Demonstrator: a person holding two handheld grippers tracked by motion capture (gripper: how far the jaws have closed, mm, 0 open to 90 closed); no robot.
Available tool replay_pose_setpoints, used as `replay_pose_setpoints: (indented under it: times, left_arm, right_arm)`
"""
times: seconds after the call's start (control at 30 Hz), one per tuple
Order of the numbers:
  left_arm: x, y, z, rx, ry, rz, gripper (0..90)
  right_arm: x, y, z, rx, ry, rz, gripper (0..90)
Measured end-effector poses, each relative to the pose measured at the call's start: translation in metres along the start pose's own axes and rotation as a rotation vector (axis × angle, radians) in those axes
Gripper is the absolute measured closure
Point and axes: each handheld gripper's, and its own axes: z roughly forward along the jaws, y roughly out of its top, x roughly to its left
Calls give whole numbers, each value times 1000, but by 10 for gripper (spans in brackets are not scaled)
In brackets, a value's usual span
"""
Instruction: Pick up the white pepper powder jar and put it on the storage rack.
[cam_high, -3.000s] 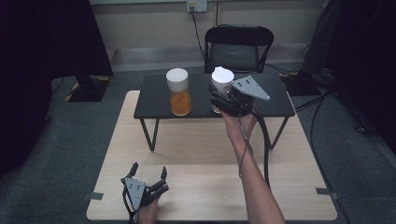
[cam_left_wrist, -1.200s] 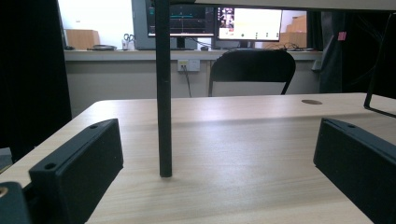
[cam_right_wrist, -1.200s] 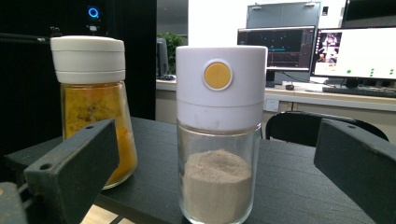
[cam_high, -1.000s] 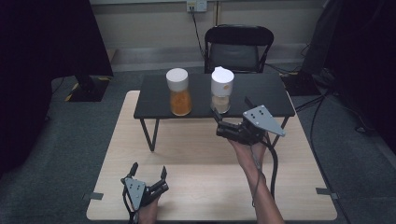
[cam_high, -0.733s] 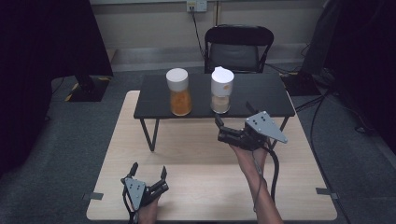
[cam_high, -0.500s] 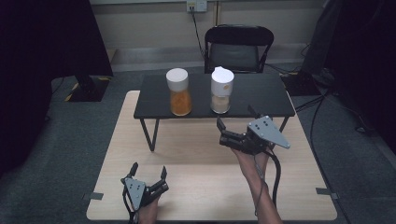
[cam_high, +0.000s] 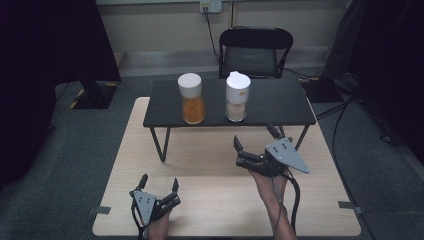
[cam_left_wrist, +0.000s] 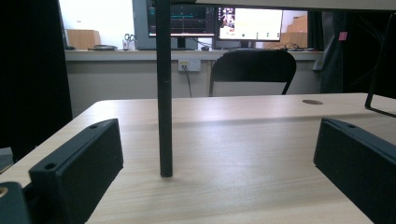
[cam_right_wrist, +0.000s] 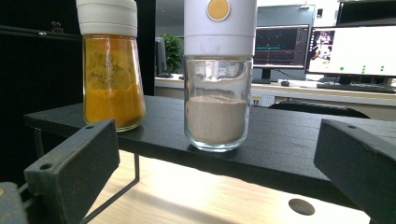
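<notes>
The right gripper (cam_high: 256, 146) hangs over the bench (cam_high: 200, 165), just in front of the black shelf (cam_high: 270, 102), with its jaws spread wide and nothing between them. In the right gripper view the pale jar (cam_right_wrist: 217, 88) stands upright on the shelf, straight ahead between the two jaws and apart from them. It holds a beige powder to about mid-height and wears a white cap. The orange jar (cam_right_wrist: 111, 70) stands beside it, upright, near but not touching. In the high view the two jars stand side by side at the middle of the shelf. The left gripper (cam_high: 158, 186) rests low at the near edge of the bench, jaws released and empty, facing a shelf leg (cam_left_wrist: 163, 93); it seems to lie on the wood, though the contact is hard to make out.
</notes>
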Motion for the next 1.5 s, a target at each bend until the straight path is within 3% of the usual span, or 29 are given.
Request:
replay_pose_setpoints:
  times: [0.8, 1.5]
  left_arm:
    - [0, 0, 0, 0, 0, 0, 7]
    - [0, 0, 0, 0, 0, 0, 7]
  right_arm:
    - [3, -24, -18, 7, -9, -23, 0]
    - [9, -52, -33, 9, -32, 2, 0]
